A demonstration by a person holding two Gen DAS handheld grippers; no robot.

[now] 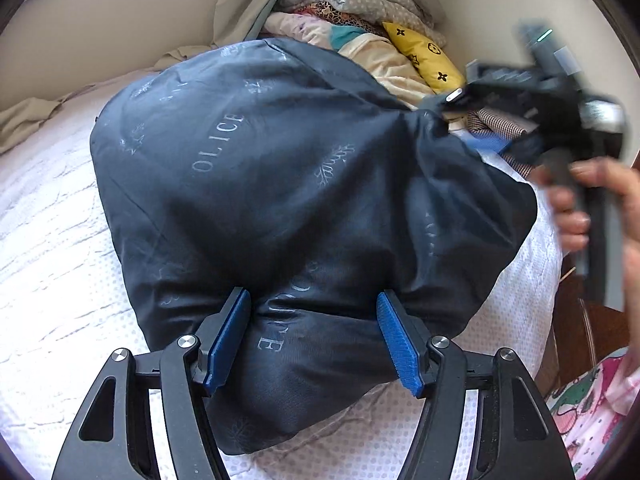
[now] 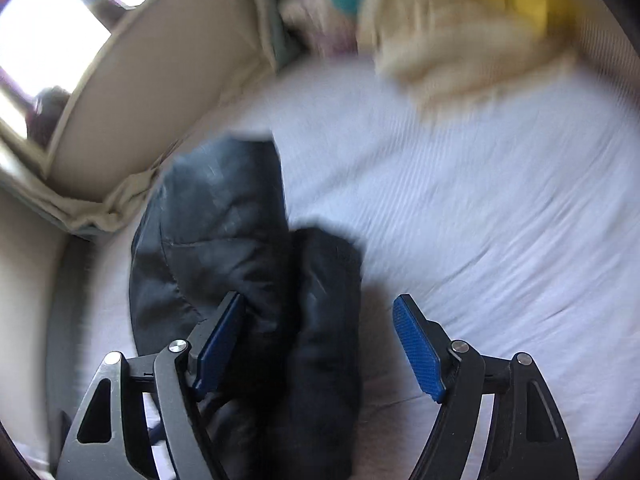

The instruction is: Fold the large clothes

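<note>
you are partway through the fold: the dark jacket (image 1: 280,200) with the pale printed lettering lies bunched in a puffy bundle on the white bed cover (image 1: 52,240), near the pile of bedding (image 1: 360,12) against the wall. your left gripper (image 1: 314,340) has its blue pads pinching a thick padded roll at the near edge of the jacket, the cloth bulging between and around them, so that hand is anchoring the garment. your right gripper (image 2: 318,346) is spread wide; in its own blurred view a dark fold of the jacket sits between the jaws, brushing the left pad while the right pad stands clear of it, so nothing is gripped there. in the left view that tool is a blur above the far right corner of the jacket, with your hand (image 1: 592,208) on the handle. i judge a fold has been laid and the next move is to find a fresh edge with the free right tool, take a firm bite and bring it over while the left hand keeps the bundle pinned, since this slick, puffy fabric looks likely to spring open
</note>
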